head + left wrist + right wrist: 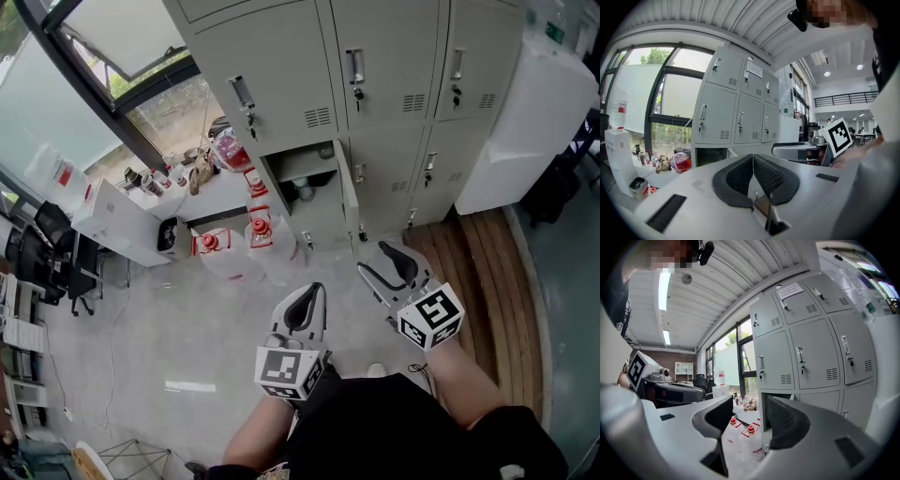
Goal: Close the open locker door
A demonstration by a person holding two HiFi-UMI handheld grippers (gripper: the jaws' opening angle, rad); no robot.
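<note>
Getting ready is the step now: the open locker door (348, 195) sits upper middle in the head view, well apart from both grippers, so the right gripper (373, 260), jaws spread wide and holding nothing, must reach and push it, while the left gripper (310, 300) has its jaws pressed together on nothing.

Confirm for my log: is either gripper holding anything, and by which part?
Nothing is held: left gripper shut on nothing, right gripper open and empty.

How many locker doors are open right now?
1: the bottom-left locker door, swung out toward the person. Every other door in view is shut; lockers outside the frame may be hidden.
</note>
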